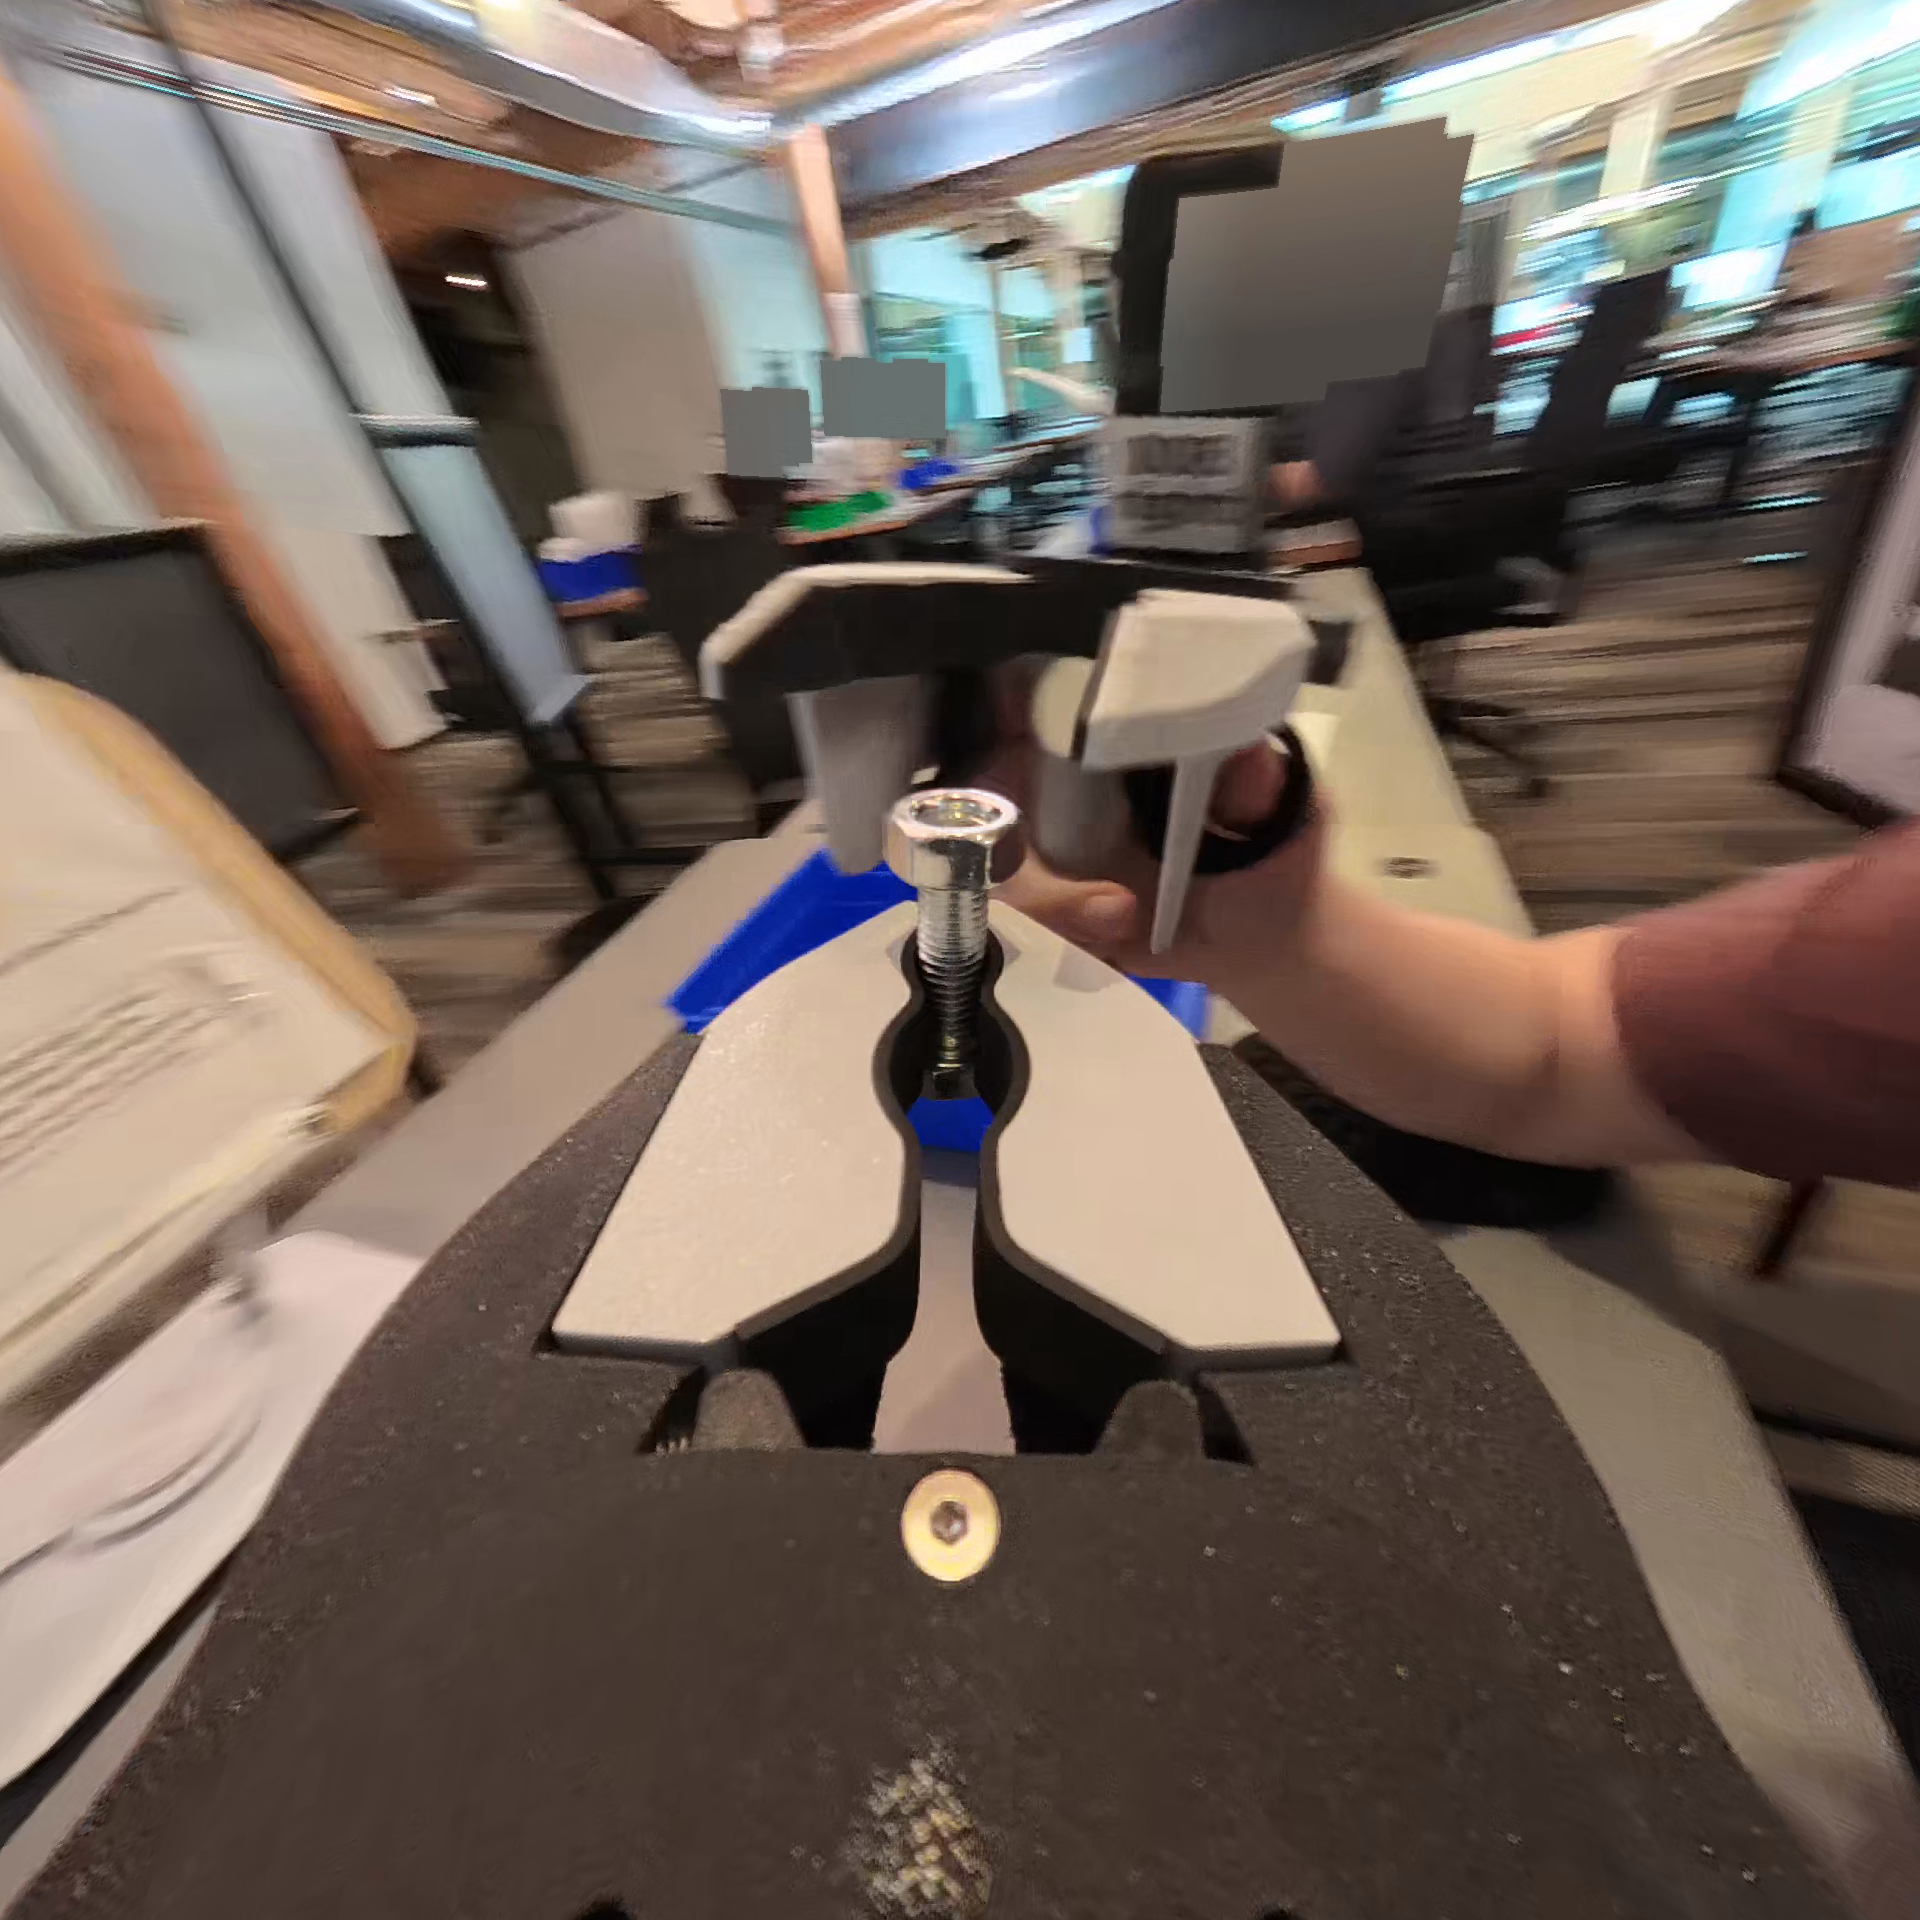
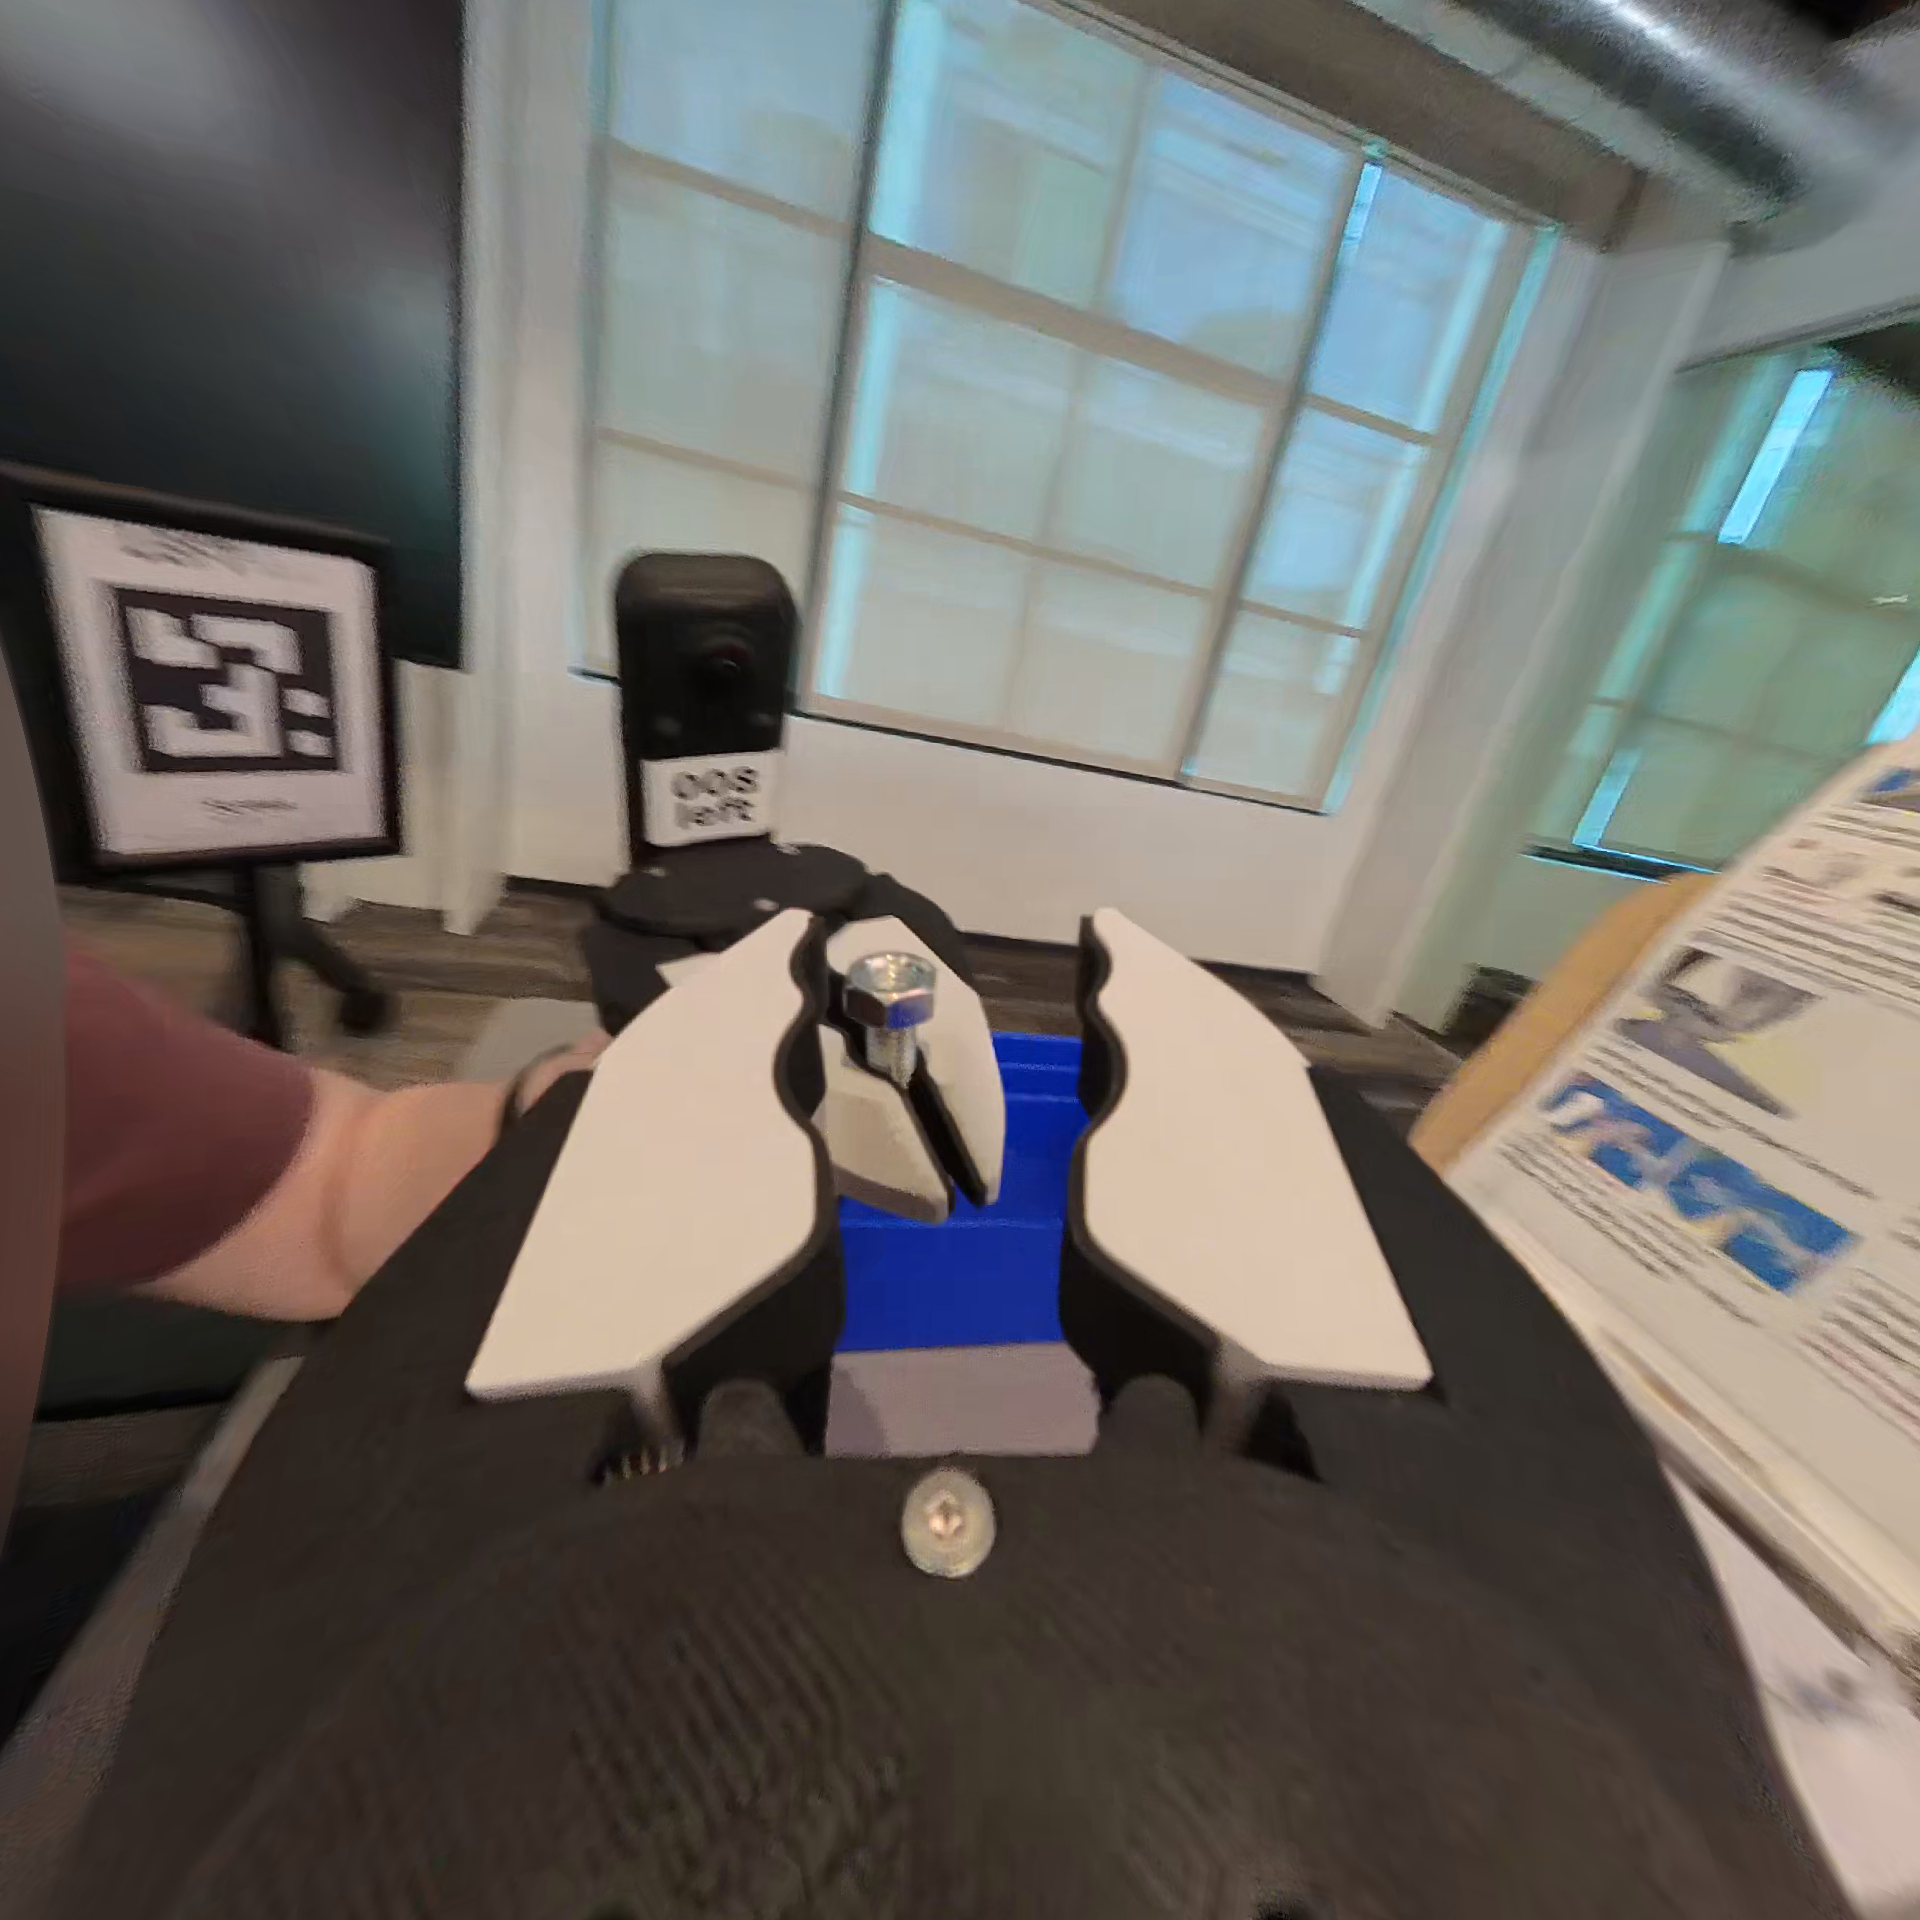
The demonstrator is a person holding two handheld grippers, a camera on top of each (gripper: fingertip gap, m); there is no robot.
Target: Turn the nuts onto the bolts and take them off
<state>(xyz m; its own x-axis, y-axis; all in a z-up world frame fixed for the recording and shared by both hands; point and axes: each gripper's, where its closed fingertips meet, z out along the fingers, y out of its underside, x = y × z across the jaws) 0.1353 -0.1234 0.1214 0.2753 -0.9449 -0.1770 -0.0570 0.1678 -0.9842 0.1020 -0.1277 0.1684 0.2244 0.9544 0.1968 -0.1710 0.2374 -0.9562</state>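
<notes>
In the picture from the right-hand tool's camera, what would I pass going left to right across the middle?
A person's forearm in a dark red sleeve → the right gripper's white left finger → the shiny steel hex-head bolt clamped in the left gripper → the other white finger → a tilted printed sheet on a tan board.

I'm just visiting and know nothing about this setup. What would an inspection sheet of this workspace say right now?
Surface: grey table, partly seen.
Job's things: silver bolt upright, hex head up; blue bin below it.
Clutter: printed sheets on a stand.
Grippers: left hand-held gripper shut on the bolt's thread; right hand-held gripper open, apart from the bolt.
Cables: nothing seen.
Surroundings: window, framed marker board, office chairs, all blurred.
</notes>
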